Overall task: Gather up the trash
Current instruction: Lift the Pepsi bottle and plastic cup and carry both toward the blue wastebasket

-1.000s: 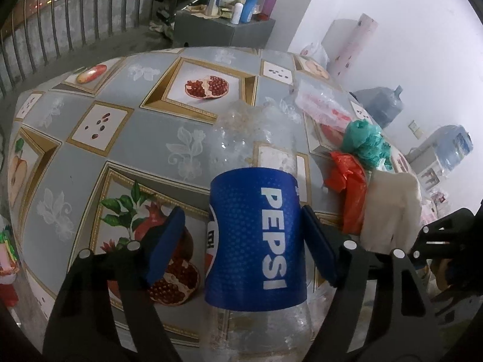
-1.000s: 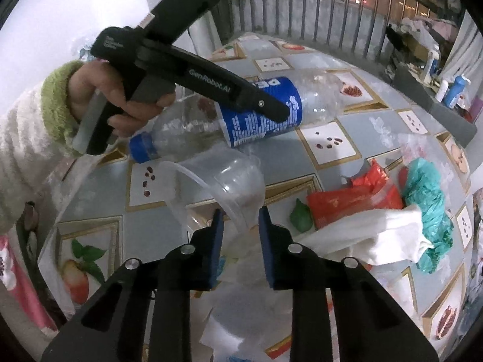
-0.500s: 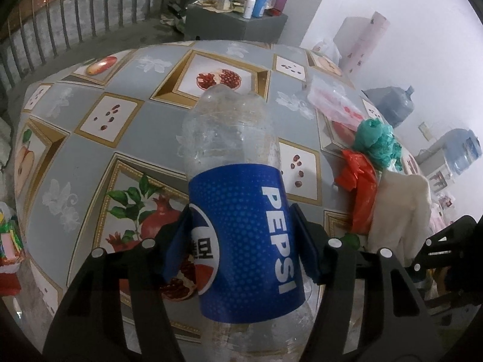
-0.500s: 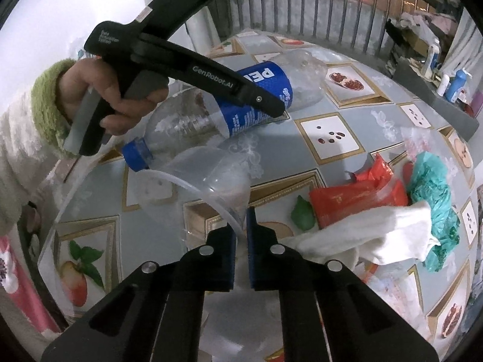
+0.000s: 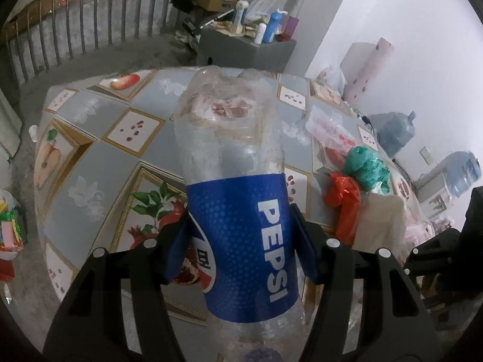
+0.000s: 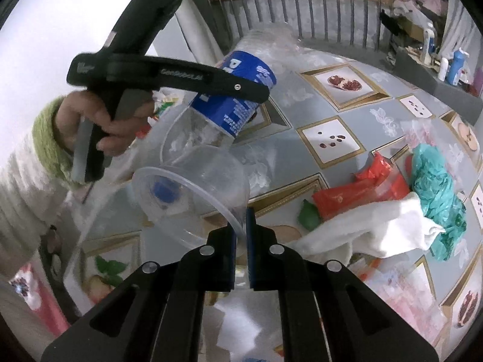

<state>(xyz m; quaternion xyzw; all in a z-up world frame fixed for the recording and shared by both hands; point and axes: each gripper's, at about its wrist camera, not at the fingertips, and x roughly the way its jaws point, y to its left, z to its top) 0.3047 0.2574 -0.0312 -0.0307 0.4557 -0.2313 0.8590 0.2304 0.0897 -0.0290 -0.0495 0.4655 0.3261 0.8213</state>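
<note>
**Both claws loaded: bottle in your left, cup in your right**

Your left claw (image 5: 241,247) is clamped on the blue label of an empty soda bottle (image 5: 235,187). The pads press the label from both sides. The bottle is clear of the table (image 5: 99,157), base pointing away from the camera. In the right wrist view the same bottle (image 6: 235,96) sits tilted, base up toward the railing (image 6: 302,9), blue cap (image 6: 164,188) at the low end. Your left hand (image 6: 96,126) is wrapped round the trigger handle.

Your right claw (image 6: 240,241) is closed on the rim of a clear plastic cup (image 6: 193,193). The wall of the cup is pinched between the two pads. The cup lies on its side in the air, mouth turned toward your left hand, just below the bottle; its cap shows through the cup wall. Whether cup and bottle touch cannot be told.

Items on the table, toward its right edge as seen from the left wrist:
- a red bag (image 6: 359,190), crumpled
- a green bag (image 6: 437,190), against the red one
- a white cloth (image 6: 371,232), overlapping both
- a clear bag with pink print (image 5: 329,129), farther along the same edge

Loose paper (image 6: 238,316) lies under your right claw.
</note>
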